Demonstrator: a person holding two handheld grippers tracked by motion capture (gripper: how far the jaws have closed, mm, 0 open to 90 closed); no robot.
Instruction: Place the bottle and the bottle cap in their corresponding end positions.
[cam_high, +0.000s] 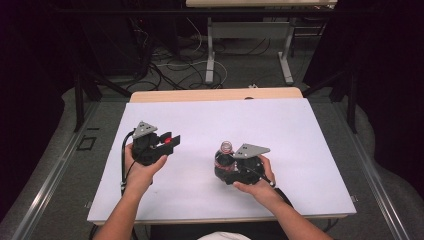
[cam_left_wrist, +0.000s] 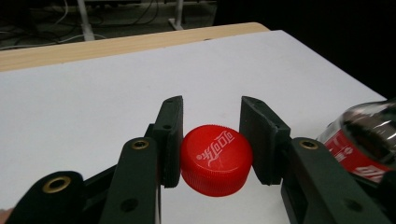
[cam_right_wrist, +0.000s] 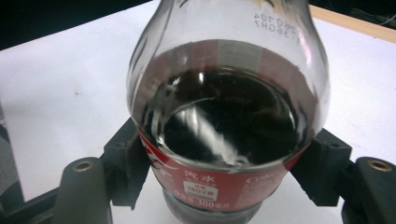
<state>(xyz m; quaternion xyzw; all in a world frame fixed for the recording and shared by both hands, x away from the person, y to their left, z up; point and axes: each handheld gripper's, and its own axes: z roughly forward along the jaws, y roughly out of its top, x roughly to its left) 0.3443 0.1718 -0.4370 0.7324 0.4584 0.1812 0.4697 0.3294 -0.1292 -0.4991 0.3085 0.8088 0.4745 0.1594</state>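
Bottle (cam_high: 225, 161) and cap (cam_high: 167, 140) are apart, one in each gripper. From the high view, the bottle stands upright on the white table (cam_high: 300, 150), its open neck rising just beyond the right gripper (cam_high: 231, 167), whose jaws clamp the dark body from both sides; the person's right hand (cam_high: 260, 175) wraps the gripper from behind. Well off to that gripper's left, the left gripper (cam_high: 170, 141) points across the table toward the bottle, with the red cap pinched at its tip and the left hand (cam_high: 142, 162) around its body. A black cable (cam_high: 123, 165) trails back from it along the forearm. In the left gripper view, the cap (cam_left_wrist: 216, 159) sits squarely between the two black jaws, top face toward the camera with white lettering on it, both pads pressing its ribbed edge, so the left gripper (cam_left_wrist: 212, 140) is closed on the cap above the white table (cam_left_wrist: 93, 93). Part of the bottle (cam_left_wrist: 364, 135), with its red label, lies off to the right of these jaws. In the right gripper view, the bottle (cam_right_wrist: 224, 116) stands close before the camera, dark drink inside under a clear shoulder, and the red label band sits at jaw level. The right gripper (cam_right_wrist: 224, 186) holds it with one jaw against each side of the label.
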